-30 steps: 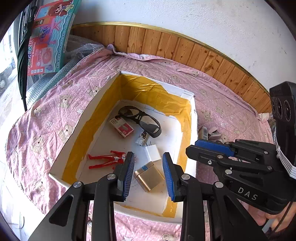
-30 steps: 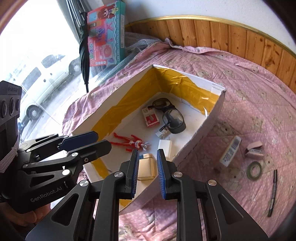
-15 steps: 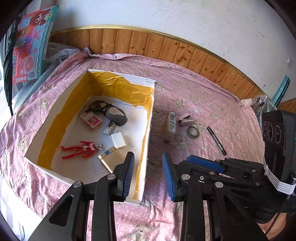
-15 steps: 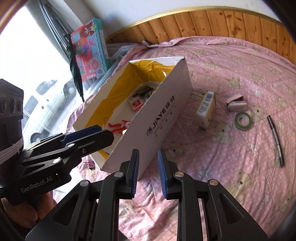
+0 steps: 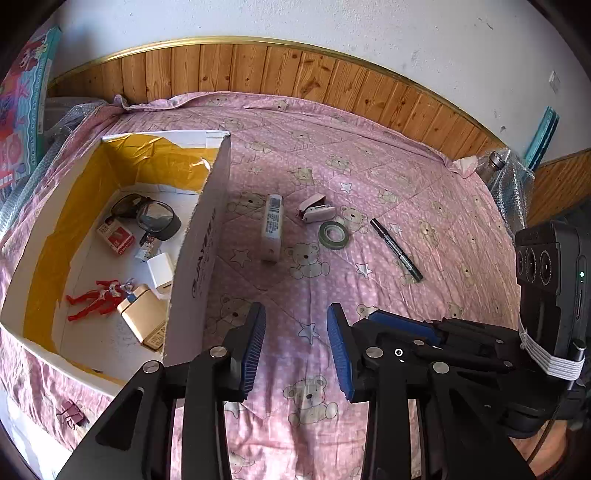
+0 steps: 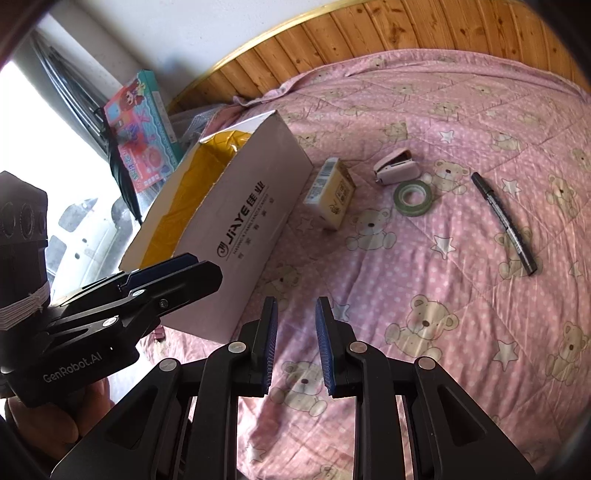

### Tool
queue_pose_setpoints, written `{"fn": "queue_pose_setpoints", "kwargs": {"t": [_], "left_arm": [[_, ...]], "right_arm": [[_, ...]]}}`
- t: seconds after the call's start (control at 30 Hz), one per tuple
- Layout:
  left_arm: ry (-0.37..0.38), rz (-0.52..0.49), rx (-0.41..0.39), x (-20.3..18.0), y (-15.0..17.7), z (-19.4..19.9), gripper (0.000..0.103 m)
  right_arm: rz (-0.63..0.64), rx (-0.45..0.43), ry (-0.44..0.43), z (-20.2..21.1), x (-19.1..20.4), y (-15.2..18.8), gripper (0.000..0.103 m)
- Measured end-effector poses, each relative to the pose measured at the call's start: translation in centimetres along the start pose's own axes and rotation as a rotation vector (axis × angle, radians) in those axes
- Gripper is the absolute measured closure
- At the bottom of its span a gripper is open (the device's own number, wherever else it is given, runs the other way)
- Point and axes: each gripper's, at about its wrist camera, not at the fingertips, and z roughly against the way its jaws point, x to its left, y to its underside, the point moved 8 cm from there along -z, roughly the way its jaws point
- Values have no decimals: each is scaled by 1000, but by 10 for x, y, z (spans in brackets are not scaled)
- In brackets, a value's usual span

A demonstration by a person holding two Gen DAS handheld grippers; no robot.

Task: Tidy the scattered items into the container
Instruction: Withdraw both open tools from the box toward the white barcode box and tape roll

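A pink quilt printed with teddy bears and stars covers the whole work surface. Behind it, at the far side, runs wooden wall panelling capped with a gold trim strip, and above that a white plastered wall. At the far left a colourful toy box stands upright, leaning against bubble wrap. Beside it, a folded dark umbrella hangs down near a bright window. At the far right more bubble wrap is bunched up, with a teal strip propped against the wall.
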Motion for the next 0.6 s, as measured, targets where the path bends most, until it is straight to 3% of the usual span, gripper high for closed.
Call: {"fn": "queue_pose_setpoints", "kwargs": {"t": [0.17,0.6], "left_arm": [[-13,5,13,-3,-12,-24,54],[-60,38,67,12,-45,-99,52]], "right_arm": [[-35,-8,17,-2,-25,-8,79],[-114,-11,62,-29,-77,-46,79]]}}
